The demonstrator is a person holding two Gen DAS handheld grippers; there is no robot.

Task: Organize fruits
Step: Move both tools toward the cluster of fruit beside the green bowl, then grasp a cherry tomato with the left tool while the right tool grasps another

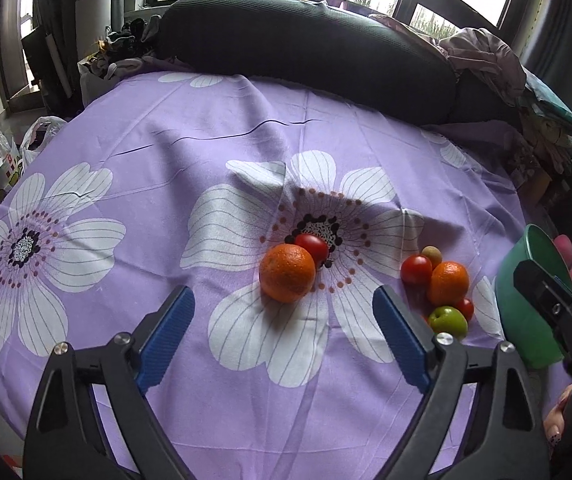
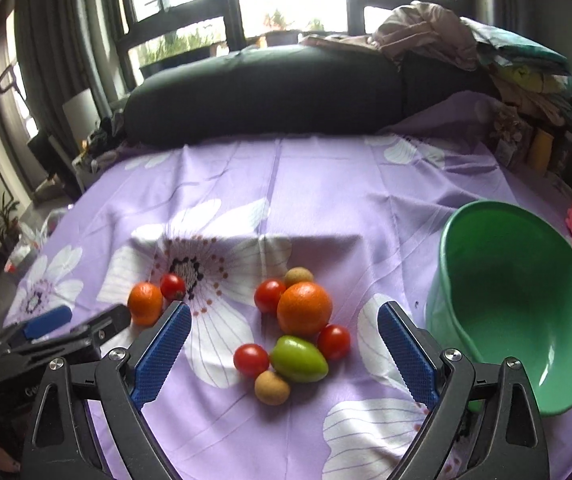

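Right wrist view: right gripper (image 2: 284, 322) fingers apart, empty, above clustered glossy round fruits (image 2: 298, 328) on floral purple cloth (image 2: 326, 200); smooth green plastic bowl (image 2: 518, 300) beside. Left gripper (image 1: 284, 318) fingers apart, empty, before dimpled orange (image 1: 287, 267).

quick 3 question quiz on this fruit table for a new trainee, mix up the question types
1. True or false: the green bowl already holds fruit.
2. How many oranges lie on the purple cloth? A) one B) two C) three
3. Fill in: in the right wrist view, the green fruit lies between two small red ___.

Key
1. False: its inside is bare.
2. B: one orange in the cluster near the bowl, the other orange apart, beside a lone tomato.
3. Tomatoes: one tomato on its left, another tomato on its right.
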